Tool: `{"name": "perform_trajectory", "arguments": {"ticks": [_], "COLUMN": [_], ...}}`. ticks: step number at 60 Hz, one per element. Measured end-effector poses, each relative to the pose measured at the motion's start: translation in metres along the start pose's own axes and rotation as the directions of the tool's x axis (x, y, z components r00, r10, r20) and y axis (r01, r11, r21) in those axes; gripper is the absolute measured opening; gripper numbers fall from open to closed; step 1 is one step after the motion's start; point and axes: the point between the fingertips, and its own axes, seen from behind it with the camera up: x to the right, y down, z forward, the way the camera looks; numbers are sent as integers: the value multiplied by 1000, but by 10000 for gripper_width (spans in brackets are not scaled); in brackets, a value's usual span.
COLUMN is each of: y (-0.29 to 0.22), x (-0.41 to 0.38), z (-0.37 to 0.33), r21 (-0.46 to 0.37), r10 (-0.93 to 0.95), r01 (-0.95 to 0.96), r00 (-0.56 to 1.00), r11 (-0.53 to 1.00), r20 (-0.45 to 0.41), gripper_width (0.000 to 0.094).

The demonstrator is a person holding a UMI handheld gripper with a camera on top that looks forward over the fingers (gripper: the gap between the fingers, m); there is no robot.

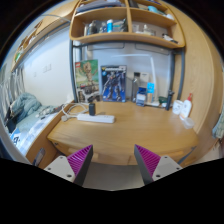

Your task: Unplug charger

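Note:
A white power strip [96, 117] lies on the wooden desk [130, 135] at its far left, well beyond my fingers. A dark charger [91, 106] stands plugged into it, and a white cable [68, 109] loops away from the strip to the left. My gripper [113, 160] is open and empty above the desk's near edge, with its purple pads [78, 158] spread wide apart.
Two boxes with printed pictures [103, 82] stand against the wall behind the strip. Small bottles and containers [182, 106] sit at the desk's far right. A wooden shelf unit [125, 25] hangs above. A bed with bedding [22, 112] lies to the left.

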Motion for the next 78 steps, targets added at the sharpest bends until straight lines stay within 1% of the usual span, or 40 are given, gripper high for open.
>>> {"name": "perform_trajectory", "arguments": {"ticks": [8,16,22,27,30,31,32,34,36,37,38,41,42,43,44,45,48,50,53,55,58,59,60,62,65,66,67,69,72,74,78], "y": [5,-17,-44,-68,-77,-81,-85,-91,-96,-98,-100,-104,-103,-104,-104,-104,-104,-103,-102,-101,-102,-113,-130,-183,-273,-298,-318,-345,-364,-367,-335], "x": [-56,-105,-125,-128,-126,-125,-124,-122,-119,-118,-118,-115,-113,-117,-117,-117,-116,-116,-116,-117,-118,-118,-118,-108,-76,-62,-52,-30,-1,15,49], "z": [71,154,215,261,284,290,297,309,320,324,329,341,344,346,348,348,348,348,348,348,348,345,341,325,294,279,268,251,243,241,244], "r21": [-41,-26,-5,19,24,30,37,49,57,61,64,67,61,61,61,61,55,58,50,22,-53,-51,-30,62,226,267,300,330,319,285,178], "r10": [-18,-29,-31,-11,6,14,20,23,21,18,14,6,0,-3,-1,3,13,24,40,47,82,101,123,151,144,127,111,90,94,105,116], "r01": [20,31,32,11,-5,-13,-19,-20,-17,-14,-10,-1,5,7,5,1,-10,-20,-37,-46,-83,-102,-123,-153,-142,-123,-104,-77,-77,-90,-106], "r00": [999,997,998,1000,1000,999,999,998,998,998,998,997,997,998,998,998,998,998,997,997,996,995,992,988,990,992,994,996,995,994,992], "r11": [999,999,999,1000,1000,999,999,999,998,998,998,998,998,998,998,998,998,998,998,999,995,993,992,986,964,956,948,941,945,954,978], "r20": [49,78,47,1,-27,-35,-41,-50,-58,-60,-61,-72,-76,-58,-58,-60,-66,-64,-63,-57,-29,-10,12,36,9,1,-7,-27,-38,-38,-49], "gripper_width": [842,842,853,832,773,772,702,636,626,563,570,393,334,293,223,221,175,169,137,113,98,98,94,95,94,94,93,93,93,92,92]}}
